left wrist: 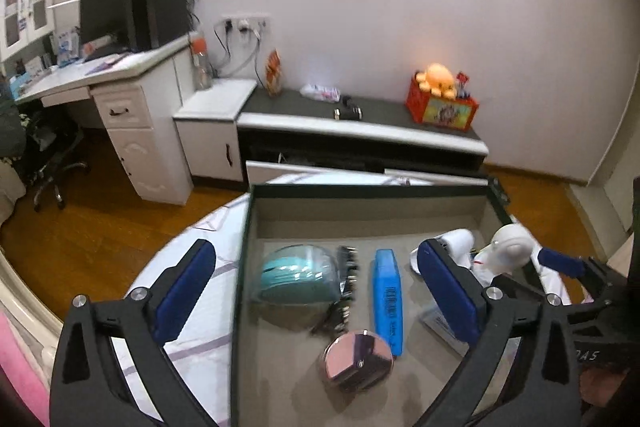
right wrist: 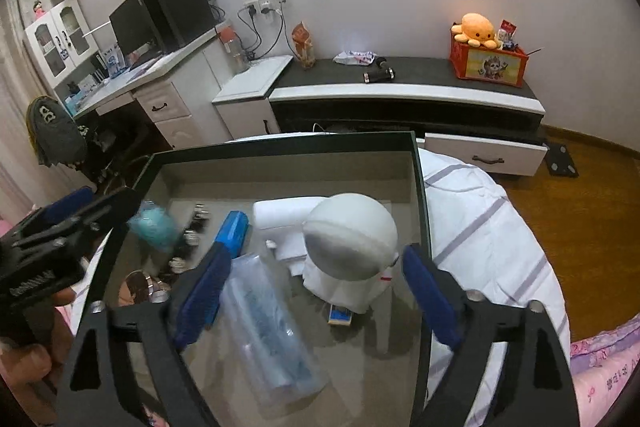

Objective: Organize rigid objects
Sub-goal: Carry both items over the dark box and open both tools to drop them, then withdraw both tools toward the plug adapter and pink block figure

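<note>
Left wrist view: we look down past our left gripper point(left wrist: 316, 287), its blue pads spread wide and holding nothing, into a dark-rimmed box point(left wrist: 360, 190) that sits on a white striped cloth point(left wrist: 192, 327). Inside lie a teal bundle in clear wrap point(left wrist: 296, 275), an upright blue case point(left wrist: 387, 299), a round shiny compact point(left wrist: 357, 355) and, toward the right wall, a white domed gadget point(left wrist: 510, 247). In the right wrist view our right gripper point(right wrist: 316, 295) hangs over the same box, jaws also wide and empty; the white domed gadget point(right wrist: 352, 239) stands between its fingers but untouched, with a clear plastic packet point(right wrist: 264, 323) lying just beside the left pad. We cannot tell what the packet contains beyond something bluish. We judge that most items are already gathered in the box and that we are at the arranging step, choosing the next piece to shift. The next move likely calls for lowering the right gripper squarely around the gadget's rounded head or the packet, closing gently, since the dome looks smooth and could slip.
</note>
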{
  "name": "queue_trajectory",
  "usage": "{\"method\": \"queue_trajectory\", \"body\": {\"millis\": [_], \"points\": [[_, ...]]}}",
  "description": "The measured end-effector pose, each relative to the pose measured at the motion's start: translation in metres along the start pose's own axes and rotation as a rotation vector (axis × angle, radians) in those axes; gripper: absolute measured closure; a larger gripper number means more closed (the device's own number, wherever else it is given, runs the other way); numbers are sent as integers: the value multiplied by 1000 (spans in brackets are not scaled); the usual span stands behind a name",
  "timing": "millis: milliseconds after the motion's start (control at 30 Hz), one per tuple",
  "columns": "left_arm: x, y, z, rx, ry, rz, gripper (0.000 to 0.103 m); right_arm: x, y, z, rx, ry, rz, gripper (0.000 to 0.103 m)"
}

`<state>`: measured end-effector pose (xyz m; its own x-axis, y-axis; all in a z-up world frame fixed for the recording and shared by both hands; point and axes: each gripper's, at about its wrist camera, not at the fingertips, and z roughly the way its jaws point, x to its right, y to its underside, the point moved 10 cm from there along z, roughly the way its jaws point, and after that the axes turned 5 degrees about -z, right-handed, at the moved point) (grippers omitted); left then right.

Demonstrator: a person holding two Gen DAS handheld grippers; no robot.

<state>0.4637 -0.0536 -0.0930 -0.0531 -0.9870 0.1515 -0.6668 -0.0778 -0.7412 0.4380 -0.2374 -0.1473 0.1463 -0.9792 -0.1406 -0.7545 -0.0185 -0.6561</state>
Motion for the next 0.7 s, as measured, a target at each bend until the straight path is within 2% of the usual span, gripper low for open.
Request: {"method": "queue_trajectory", "body": {"millis": [367, 700], "points": [[-25, 24, -94, 116, -32, -46, 0, -33, 27, -73, 116, -14, 0, 0], [-17, 71, -147, 111, -35, -39, 0, -54, 53, -133, 189, 9, -18, 0]]}}
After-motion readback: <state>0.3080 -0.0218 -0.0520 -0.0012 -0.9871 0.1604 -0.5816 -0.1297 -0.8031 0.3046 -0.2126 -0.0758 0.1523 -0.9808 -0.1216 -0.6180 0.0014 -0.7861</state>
